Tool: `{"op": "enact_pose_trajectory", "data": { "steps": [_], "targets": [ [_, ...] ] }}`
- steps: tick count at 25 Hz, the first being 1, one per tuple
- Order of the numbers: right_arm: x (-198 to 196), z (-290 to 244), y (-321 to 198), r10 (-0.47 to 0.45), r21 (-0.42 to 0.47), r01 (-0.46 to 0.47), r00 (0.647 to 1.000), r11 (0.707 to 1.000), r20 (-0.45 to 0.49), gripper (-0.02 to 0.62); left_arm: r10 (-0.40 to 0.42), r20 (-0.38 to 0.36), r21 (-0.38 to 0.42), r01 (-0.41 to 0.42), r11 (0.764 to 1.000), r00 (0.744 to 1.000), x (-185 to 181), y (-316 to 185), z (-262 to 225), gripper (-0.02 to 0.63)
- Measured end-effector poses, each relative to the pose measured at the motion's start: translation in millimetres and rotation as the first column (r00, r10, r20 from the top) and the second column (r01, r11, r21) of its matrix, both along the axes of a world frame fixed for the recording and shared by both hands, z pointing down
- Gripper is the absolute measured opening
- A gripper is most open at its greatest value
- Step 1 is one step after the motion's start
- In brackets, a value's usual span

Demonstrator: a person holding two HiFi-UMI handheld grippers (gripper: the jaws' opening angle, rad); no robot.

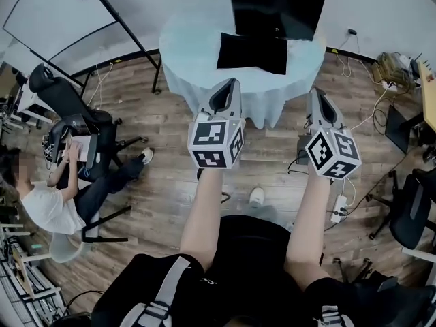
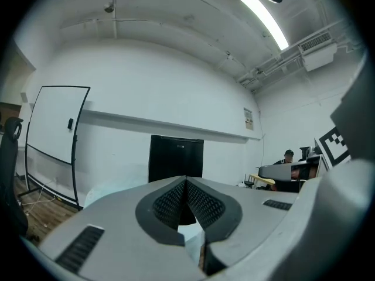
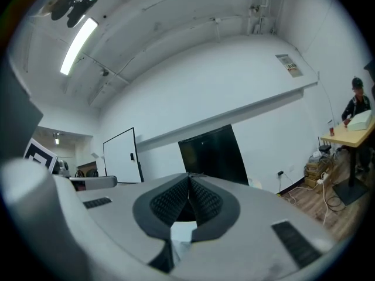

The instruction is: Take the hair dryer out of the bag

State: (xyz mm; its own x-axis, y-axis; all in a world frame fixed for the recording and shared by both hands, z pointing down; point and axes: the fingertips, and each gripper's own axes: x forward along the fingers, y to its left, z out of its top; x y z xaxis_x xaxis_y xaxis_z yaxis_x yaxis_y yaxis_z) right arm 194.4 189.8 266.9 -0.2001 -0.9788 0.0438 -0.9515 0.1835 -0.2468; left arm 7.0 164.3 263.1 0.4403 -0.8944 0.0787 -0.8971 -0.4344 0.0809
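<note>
Left gripper (image 1: 230, 84): jaws fully closed. The ribbed pads (image 2: 170, 204) meet at their tips, and nothing is held between them. The unit points level, toward the table (image 1: 182, 65).

Right gripper (image 1: 315, 94): jaws fully closed. Its pads (image 3: 171, 201) meet at the tips and grip nothing. It is held beside the left gripper, apart from it, pointing the same way.

Bag (image 1: 252, 52): black, lying flat on the pale cloth of the round table. It is ahead of both grippers, between their lines of aim, and neither gripper touches it. The hair dryer does not show in any view.

Black panel (image 1: 278, 5): upright, directly beyond the bag and in line with both jaw sets.

Whiteboard (image 1: 58, 12): on a stand, ahead and well to the left of the left gripper.

Seated person (image 1: 48, 206): in an office chair, well to the left of the left gripper, on the wooden floor (image 1: 163, 182).
</note>
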Motion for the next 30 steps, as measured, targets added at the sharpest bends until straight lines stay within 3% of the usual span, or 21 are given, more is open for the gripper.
{"op": "enact_pose_trajectory", "data": {
  "steps": [8, 12, 18, 23, 30],
  "targets": [
    [41, -17, -28, 0.018, 0.038, -0.019, 1.0, 0.999, 0.011, 0.002, -0.012, 0.01, 0.05, 0.012, 0.999, 1.0, 21, -28, -18, 0.008],
    [38, -22, -34, 0.002, 0.05, -0.002, 1.0, 0.999, 0.006, 0.003, -0.032, 0.001, 0.061, 0.032, 0.998, 0.999, 14, -36, -24, 0.008],
    [38, -16, -46, -0.008, 0.032, 0.009, 1.0, 0.999, -0.025, 0.002, -0.058, -0.021, 0.029, 0.058, 0.998, 0.998, 6, -59, -11, 0.008],
    [59, -16, -62, 0.032, 0.025, -0.031, 0.999, 0.999, -0.034, 0.002, -0.02, -0.033, 0.025, 0.021, 0.999, 0.999, 25, -80, -8, 0.008],
    [50, 5, -101, 0.004, -0.027, -0.005, 0.999, 1.0, -0.034, 0.003, 0.005, -0.016, -0.015, -0.006, 1.0, 1.0, 34, -118, 10, 0.009]
  ]
}}
